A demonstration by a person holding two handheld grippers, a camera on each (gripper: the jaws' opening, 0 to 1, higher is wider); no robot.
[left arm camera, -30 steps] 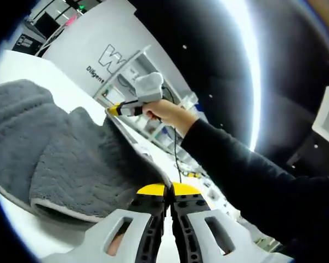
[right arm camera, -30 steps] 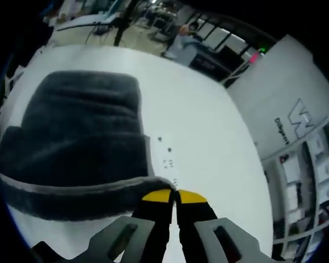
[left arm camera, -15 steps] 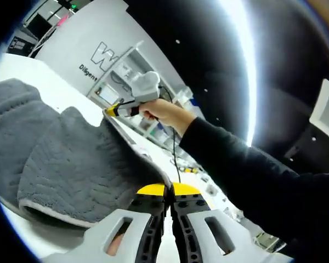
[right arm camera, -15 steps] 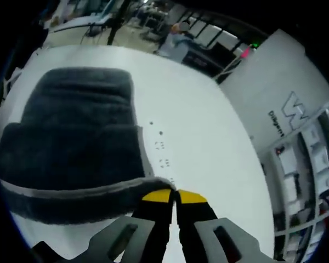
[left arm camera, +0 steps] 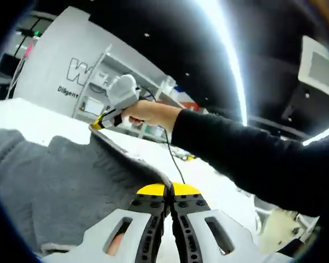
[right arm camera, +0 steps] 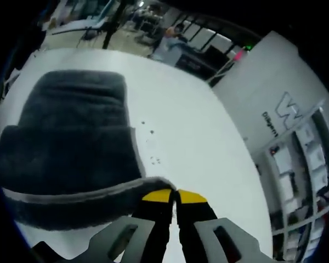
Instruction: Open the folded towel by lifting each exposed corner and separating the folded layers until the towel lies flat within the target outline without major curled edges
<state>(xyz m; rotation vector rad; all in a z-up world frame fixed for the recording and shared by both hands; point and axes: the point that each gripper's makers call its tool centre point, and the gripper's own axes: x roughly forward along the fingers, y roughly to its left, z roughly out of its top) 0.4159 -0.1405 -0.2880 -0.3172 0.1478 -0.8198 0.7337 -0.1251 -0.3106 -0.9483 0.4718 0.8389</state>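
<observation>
the left gripper (left arm camera: 169, 190) is clamped on one corner of the grey towel (left arm camera: 71, 181); the right gripper (right arm camera: 174, 195) is clamped on the neighbouring corner. the edge between them hangs taut above the white table (right arm camera: 197, 131). the rest trails away from both grippers, still folded, toward the table's far edge.
</observation>
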